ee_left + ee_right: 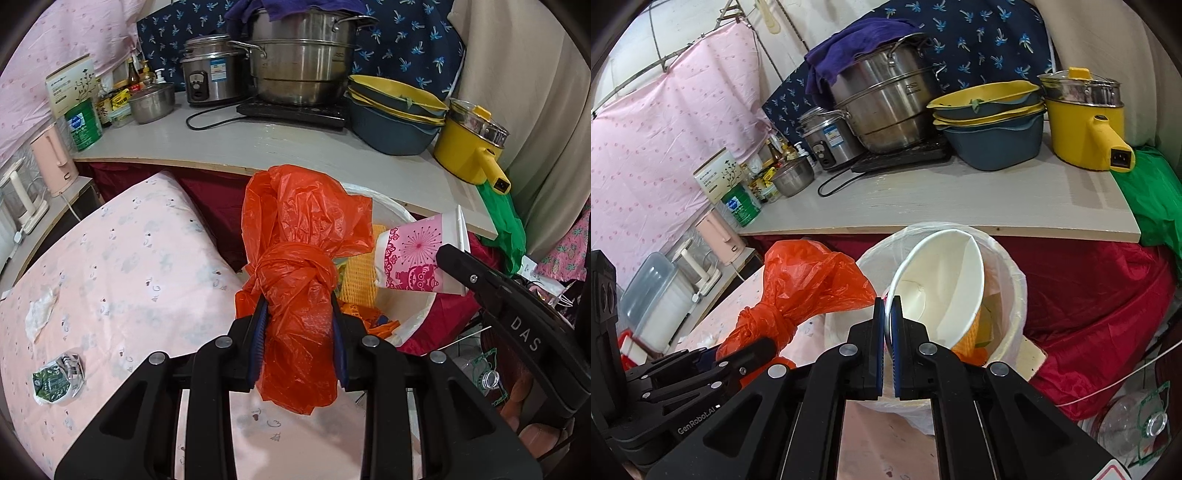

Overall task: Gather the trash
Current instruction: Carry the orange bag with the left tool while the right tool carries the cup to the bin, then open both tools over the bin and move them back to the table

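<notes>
Left tool [299, 321]: clenched on my knotted orange bag [295, 288], blue pads pressing its lower bulge from both sides, knot and loose top sticking out ahead.
Right tool [887, 306]: pinched tight on the rim of the paper cup [942, 291]; the cup hangs sideways, mouth toward me.
Bin [1015, 280]: white-lined, just ahead of both tools, below the tabletop [960, 199] edge, already holding yellow and orange scraps.
Where the loads sit: cup over the bin's mouth; bag beside it, still partly over the pink bed [129, 258].
Doing it well: I'd bring the bag fully over the opening before letting go, since its puffed top could catch the rim and flop onto the bed.
Order: drop the cup first, I think, so the tools don't crowd each other.
Left behind: crumpled green wrapper [57, 380] and white tissue [38, 314] on the bed.
</notes>
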`<state>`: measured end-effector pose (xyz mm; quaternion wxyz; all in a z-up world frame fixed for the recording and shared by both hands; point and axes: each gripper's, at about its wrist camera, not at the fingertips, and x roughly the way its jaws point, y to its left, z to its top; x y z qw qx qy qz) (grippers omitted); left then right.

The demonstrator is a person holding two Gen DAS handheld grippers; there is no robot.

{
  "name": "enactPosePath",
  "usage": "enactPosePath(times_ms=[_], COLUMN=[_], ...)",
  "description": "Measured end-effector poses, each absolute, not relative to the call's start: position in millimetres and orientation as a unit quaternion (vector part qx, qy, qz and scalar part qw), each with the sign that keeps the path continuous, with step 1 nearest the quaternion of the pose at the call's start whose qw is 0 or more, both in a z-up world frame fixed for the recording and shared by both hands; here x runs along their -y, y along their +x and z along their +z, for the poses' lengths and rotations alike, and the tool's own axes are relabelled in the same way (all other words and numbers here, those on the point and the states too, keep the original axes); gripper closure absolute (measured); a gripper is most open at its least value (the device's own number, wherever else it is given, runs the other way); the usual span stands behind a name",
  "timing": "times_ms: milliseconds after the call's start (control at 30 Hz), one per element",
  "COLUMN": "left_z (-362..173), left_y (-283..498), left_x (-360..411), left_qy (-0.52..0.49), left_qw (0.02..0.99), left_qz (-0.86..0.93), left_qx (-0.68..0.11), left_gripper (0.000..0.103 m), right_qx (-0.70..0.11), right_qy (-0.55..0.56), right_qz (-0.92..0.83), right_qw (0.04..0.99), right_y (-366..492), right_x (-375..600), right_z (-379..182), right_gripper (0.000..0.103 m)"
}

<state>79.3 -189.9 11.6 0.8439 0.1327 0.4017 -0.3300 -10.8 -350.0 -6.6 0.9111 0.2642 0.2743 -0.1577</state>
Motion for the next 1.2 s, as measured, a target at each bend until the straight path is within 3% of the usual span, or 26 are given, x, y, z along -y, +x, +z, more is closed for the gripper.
enactPosePath(times_ms=[433,533,567,600,667,833,1200], left_z=[0.8,0.3,0.6,1.0,1.7,2.3,3.6], left_y=[82.0,84.5,85.5,86.6,89.3,98.0,107.0], left_x=[218.9,219.2,218.3,218.1,215.6,206.9,175.9], left_qy=[0.145,0.14,0.139,0.137,0.133,0.122,0.107], left_qw=[0.834,0.836,0.838,0.84,0.843,0.847,0.858], left_qz=[-0.341,-0.34,-0.338,-0.336,-0.331,-0.32,-0.299], left_qx=[-0.408,-0.407,-0.405,-0.404,-0.403,-0.406,-0.404], left_gripper=[0.071,0.068,0.062,0.054,0.047,0.047,0.041], right_qx=[-0.273,-0.275,-0.276,-0.277,-0.276,-0.28,-0.282], right_qy=[0.278,0.278,0.278,0.278,0.278,0.272,0.263], right_qz=[-0.174,-0.174,-0.173,-0.172,-0.172,-0.166,-0.161], right_qw=[0.904,0.904,0.903,0.903,0.904,0.905,0.909], right_y=[-15.7,-12.1,-10.6,-8.8,-6.2,2.8,12.1], right_x=[371.0,372.5,373.0,372.9,371.3,364.7,345.4], right_z=[-16.8,-18.8,-19.3,-19.5,-20.1,-20.0,-13.4], right_gripper=[0.099,0.099,0.099,0.098,0.093,0.092,0.074])
